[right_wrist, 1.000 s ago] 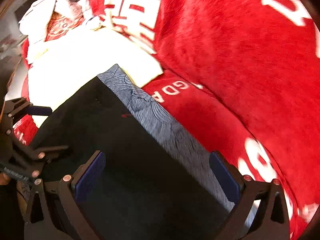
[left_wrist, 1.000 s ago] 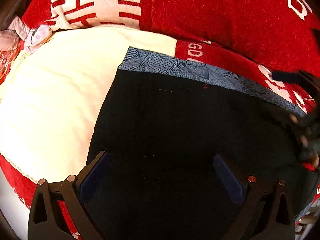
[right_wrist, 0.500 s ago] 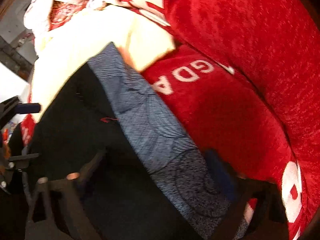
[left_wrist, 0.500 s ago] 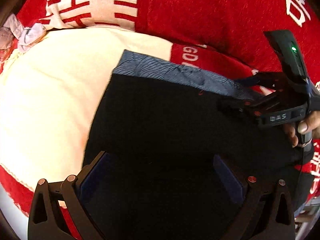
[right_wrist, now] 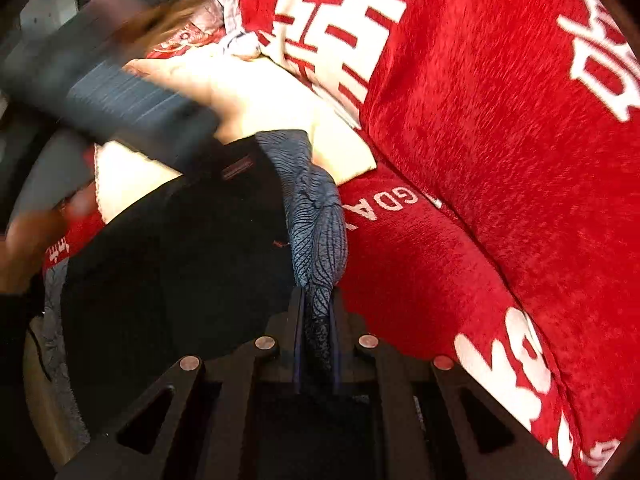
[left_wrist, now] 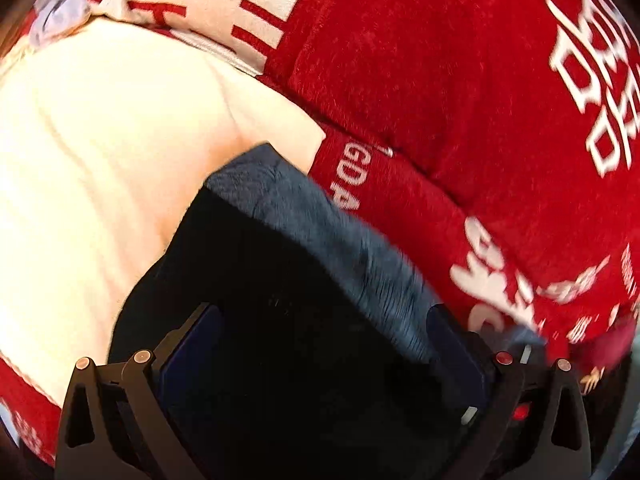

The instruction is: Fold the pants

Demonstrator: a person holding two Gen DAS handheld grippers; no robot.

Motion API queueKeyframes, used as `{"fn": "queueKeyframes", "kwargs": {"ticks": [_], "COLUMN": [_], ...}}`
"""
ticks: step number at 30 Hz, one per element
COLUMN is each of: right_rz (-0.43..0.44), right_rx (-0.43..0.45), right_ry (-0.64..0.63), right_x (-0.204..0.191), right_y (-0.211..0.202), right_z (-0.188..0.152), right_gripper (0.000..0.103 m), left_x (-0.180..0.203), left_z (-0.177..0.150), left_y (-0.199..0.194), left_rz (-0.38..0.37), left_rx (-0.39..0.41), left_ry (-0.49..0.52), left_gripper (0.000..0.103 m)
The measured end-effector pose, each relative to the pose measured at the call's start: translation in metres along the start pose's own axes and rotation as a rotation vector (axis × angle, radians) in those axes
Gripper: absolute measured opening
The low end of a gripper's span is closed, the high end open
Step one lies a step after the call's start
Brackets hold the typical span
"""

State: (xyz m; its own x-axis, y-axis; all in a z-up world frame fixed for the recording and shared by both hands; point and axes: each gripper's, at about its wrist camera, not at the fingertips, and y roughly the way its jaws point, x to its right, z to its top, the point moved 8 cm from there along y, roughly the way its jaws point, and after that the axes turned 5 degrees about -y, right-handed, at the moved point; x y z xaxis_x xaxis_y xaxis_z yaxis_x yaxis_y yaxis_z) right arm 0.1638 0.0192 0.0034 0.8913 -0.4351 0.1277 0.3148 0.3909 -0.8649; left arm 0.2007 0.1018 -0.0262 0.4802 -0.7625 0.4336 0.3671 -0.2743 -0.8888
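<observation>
Red plush with white lettering covers the sofa (right_wrist: 500,128), and on its seat, partly over a cream cloth (left_wrist: 100,168), lie the pants (left_wrist: 280,300): black fabric with a blue-grey patterned waistband (right_wrist: 320,216) along the edge farthest from the tools' bases. Under the left tool the black cloth spreads fairly flat, with no fold line that I can make out. The right tool (right_wrist: 316,344) has just been closing, and in its own view its two pads now stand almost together with a bunched pleat of the waistband pinched between them, the band rising out of the jaws and running ahead and slightly left. The left tool (left_wrist: 320,356) has its pads spread wide with the black cloth lying between and below them, not pressed by either pad, so it holds nothing; the waistband passes just ahead of its right-hand pad. To the left of the right tool a dark blurred shape (right_wrist: 100,80), probably the left tool's body, crosses the cream cloth, with part of a hand (right_wrist: 28,240) below it. By my reading the folding has barely begun: one waistband corner is secured, the other grasp is not yet made, and the fold itself, plus any further halving and smoothing, remains.
</observation>
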Motion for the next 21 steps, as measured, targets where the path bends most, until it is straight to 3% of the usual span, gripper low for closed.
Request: {"fn": "queueKeyframes", "kwargs": {"ticks": [3, 8, 9, 11, 15, 18, 21], "right_rz": [-0.077, -0.166, -0.172, -0.179, -0.188, -0.185, -0.118], "right_rx": [0.011, 0.001, 0.003, 0.01, 0.028, 0.051, 0.07], "right_ry": [-0.044, -0.089, -0.088, -0.084, -0.065, 0.0, 0.122], "right_x": [-0.018, -0.027, -0.027, -0.028, -0.04, -0.037, -0.029], "right_y": [-0.003, 0.002, 0.002, 0.001, -0.004, -0.012, -0.025], "right_z": [-0.003, 0.0, -0.001, -0.002, -0.002, -0.004, -0.01], "right_gripper": [0.012, 0.012, 0.012, 0.012, 0.011, 0.011, 0.012], "left_x": [0.015, 0.019, 0.02, 0.02, 0.018, 0.016, 0.011], "left_z": [0.001, 0.007, 0.005, -0.002, -0.012, -0.021, -0.033], "left_y": [0.002, 0.039, 0.042, 0.053, 0.043, 0.024, 0.001], "left_rz": [-0.012, 0.184, 0.208, 0.215, 0.219, 0.194, 0.164], "left_rx": [-0.031, -0.086, -0.081, -0.125, -0.08, -0.03, 0.013], "left_ry": [-0.022, 0.007, 0.025, 0.04, 0.076, 0.091, 0.091], "left_gripper": [0.103, 0.103, 0.088, 0.04, 0.023, 0.018, 0.013]}}
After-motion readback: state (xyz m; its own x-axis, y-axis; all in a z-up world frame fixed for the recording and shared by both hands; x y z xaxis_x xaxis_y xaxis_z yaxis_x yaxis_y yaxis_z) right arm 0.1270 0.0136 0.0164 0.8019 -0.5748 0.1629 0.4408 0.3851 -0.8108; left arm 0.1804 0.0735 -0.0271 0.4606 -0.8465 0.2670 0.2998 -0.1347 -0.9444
